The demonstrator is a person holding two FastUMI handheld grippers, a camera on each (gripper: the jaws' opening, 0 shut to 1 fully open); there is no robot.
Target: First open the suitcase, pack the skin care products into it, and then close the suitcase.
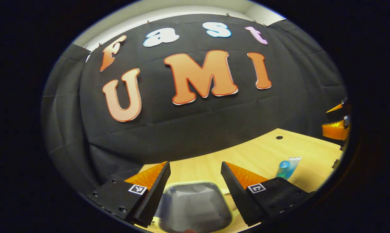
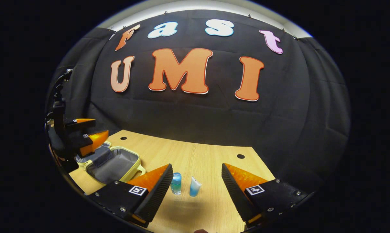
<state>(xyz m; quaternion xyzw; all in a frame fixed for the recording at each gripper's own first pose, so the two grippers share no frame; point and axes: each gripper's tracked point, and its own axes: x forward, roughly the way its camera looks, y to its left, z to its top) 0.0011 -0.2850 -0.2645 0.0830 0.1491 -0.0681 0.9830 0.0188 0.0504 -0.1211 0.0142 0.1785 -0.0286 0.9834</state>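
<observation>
The small pale-yellow suitcase (image 2: 114,163) lies open on the wooden table (image 2: 201,152), its grey lining empty. In the left gripper view the suitcase (image 1: 195,204) sits right below my left gripper (image 1: 195,165), which is open and holds nothing. In the right gripper view, the left gripper (image 2: 93,128) hovers over the case's far half. A blue bottle (image 2: 176,183) and a blue-white tube (image 2: 194,186) stand on the table just ahead of my open right gripper (image 2: 197,166), between its fingers' lines. The bottle (image 1: 283,168) and tube (image 1: 293,163) also appear right of the left gripper.
The black cloth wall closes off the back of the table. Two small dark holes (image 2: 240,156) mark the tabletop near its rear edge. My right gripper (image 1: 335,119) appears at the far right edge of the left gripper view.
</observation>
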